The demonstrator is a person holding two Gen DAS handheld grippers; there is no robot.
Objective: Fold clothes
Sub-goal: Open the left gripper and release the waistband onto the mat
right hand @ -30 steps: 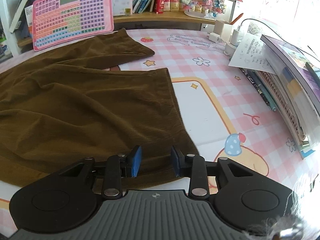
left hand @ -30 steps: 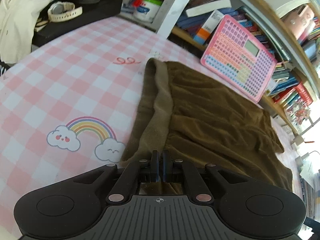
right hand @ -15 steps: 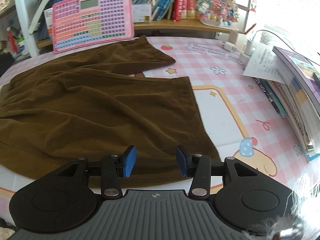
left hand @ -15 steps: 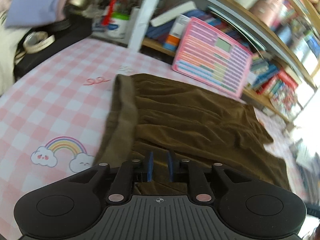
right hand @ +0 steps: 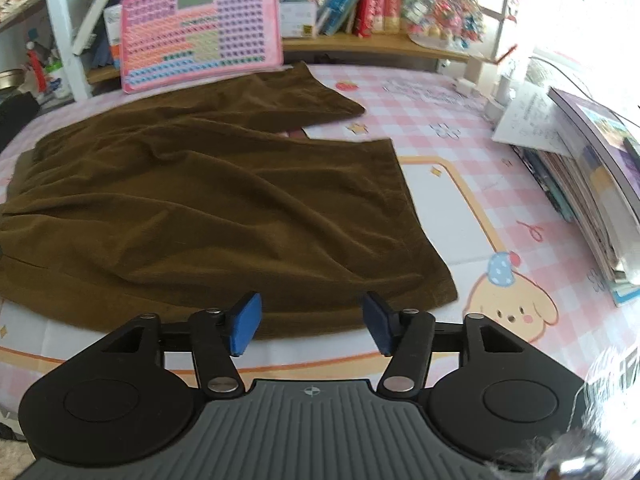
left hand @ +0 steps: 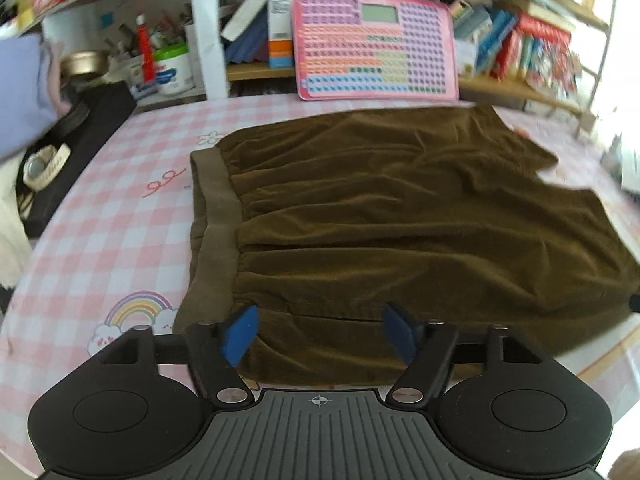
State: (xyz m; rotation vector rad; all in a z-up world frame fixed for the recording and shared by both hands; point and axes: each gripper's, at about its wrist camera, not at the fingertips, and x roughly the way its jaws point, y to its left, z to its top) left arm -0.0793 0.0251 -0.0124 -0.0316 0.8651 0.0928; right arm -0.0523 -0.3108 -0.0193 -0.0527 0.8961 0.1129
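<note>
Brown corduroy shorts [left hand: 400, 216] lie spread flat on the pink checked table, waistband [left hand: 218, 216] to the left, two legs to the right. My left gripper [left hand: 318, 332] is open and empty, above the near edge of the shorts close to the waistband. In the right wrist view the shorts [right hand: 208, 200] fill the left and middle. My right gripper [right hand: 310, 322] is open and empty, over the near hem of the near leg [right hand: 420, 272].
A pink keyboard toy [left hand: 374, 44] leans on the bookshelf behind the shorts. A stack of books [right hand: 592, 184] and papers lies at the right table edge. A black box with a watch [left hand: 44, 160] sits at the far left.
My left gripper let go of the waistband, opened wide and swung right and back. My right gripper opened wider and drew back from the hem.
</note>
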